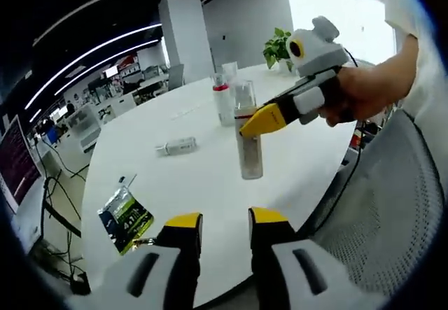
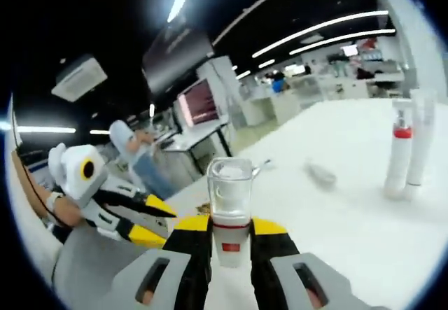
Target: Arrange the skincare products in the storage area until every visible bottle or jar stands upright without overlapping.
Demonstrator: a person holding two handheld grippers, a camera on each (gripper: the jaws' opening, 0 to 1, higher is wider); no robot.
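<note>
A tall clear bottle [image 1: 249, 149] with a clear cap and a red band stands upright near the white table's [image 1: 203, 177] front edge. My right gripper [image 1: 250, 124] is shut on its upper part, seen close up in the right gripper view as the bottle [image 2: 229, 205] between the jaws of the right gripper [image 2: 229, 243]. My left gripper [image 1: 225, 229] is open and holds nothing, short of the table edge; it also appears as the left gripper [image 2: 150, 220]. A white bottle with a red band [image 1: 222, 101] stands behind, with a clear bottle [image 1: 229, 72] beside it. A small bottle [image 1: 176, 146] lies on its side.
A green sachet [image 1: 124, 215] lies near the table's left edge. A potted plant [image 1: 278, 47] stands at the far end. A grey mesh chair [image 1: 392, 212] is at the right. A person [image 2: 136, 149] sits at a desk in the background.
</note>
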